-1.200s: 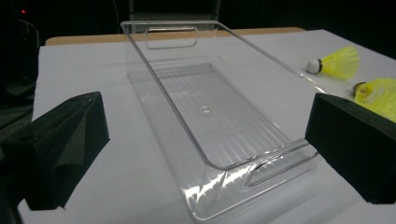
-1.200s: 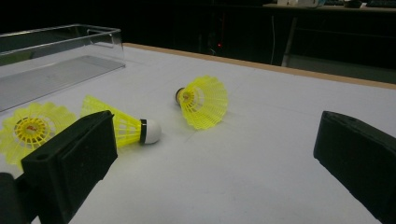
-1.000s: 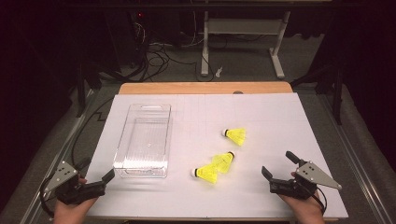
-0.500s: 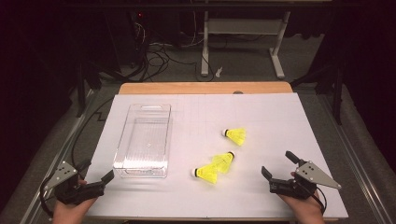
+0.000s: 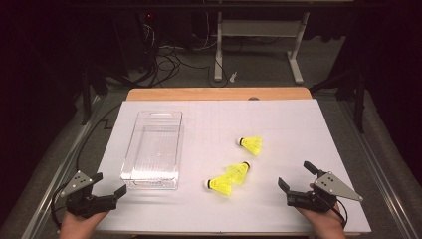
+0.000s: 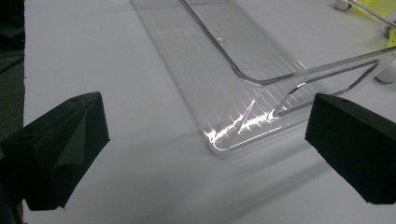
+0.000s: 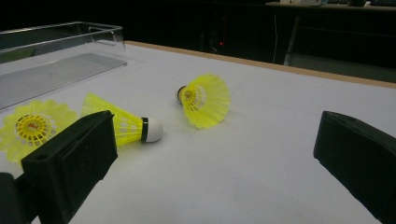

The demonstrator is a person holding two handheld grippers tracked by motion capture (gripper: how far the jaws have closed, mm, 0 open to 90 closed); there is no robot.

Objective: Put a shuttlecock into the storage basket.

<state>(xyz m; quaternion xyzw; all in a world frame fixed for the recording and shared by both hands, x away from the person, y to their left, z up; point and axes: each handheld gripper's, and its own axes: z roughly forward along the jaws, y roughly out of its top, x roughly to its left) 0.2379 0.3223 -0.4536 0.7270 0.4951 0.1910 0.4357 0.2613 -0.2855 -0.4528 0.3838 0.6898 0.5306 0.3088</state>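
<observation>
1. here, in the high view, the left gripper (image 5: 106,191) and right gripper (image 5: 296,176) rest at the near edge of the white tabletop (image 5: 278,119), fingers spread and holding nothing; my guess is they sit low and apart so each can reach forward freely. three yellow shuttlecocks lie ahead and to the left of the right fingers: a pair just beside each other (image 5: 230,178) and a single one (image 5: 251,145) farther off. a clear bin (image 5: 153,149) sits just ahead of the left fingers, empty, likely the place for them.

2. in the left gripper view, the bin's near corner (image 6: 243,126) lies between the spread fingers (image 6: 65,144), a little beyond them; it is transparent, ribbed and glossy.

3. in the right gripper view, the nearest shuttlecock (image 7: 123,125) lies on its side just past the left-hand finger (image 7: 70,158), white cork pointing into the gap; its skirt is yellow mesh, probably light and springy.
</observation>
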